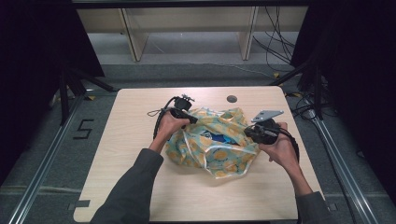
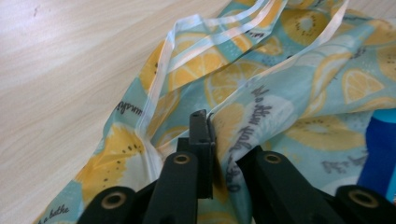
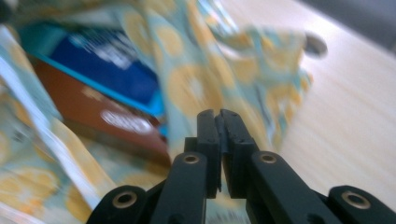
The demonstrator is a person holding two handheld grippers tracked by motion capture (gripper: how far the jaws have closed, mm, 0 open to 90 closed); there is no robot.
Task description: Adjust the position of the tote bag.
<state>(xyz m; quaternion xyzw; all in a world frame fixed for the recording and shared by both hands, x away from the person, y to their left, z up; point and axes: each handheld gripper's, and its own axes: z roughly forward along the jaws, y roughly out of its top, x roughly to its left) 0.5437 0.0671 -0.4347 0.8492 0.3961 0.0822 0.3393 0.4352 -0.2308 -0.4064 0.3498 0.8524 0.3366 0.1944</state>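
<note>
On the pale wooden table a plastic bag printed with orange and kiwi slices lay crumpled between the two hand-held tools. At its left edge the left gripper had its jaws pressed together on a fold of the film, the bag's white-striped hem running up and away just beyond the tips. Dark cursive lettering ran across the film right beside those jaws, but I could not make out the words. Ahead of the right gripper, inside the bag's open mouth, sat a blue box and a brown box, each with a white label too blurred to read. That gripper's jaws stood closed against each other on the bag's right edge, film bunched around them. Beyond it, a round grey grommet sat in the tabletop.
</note>
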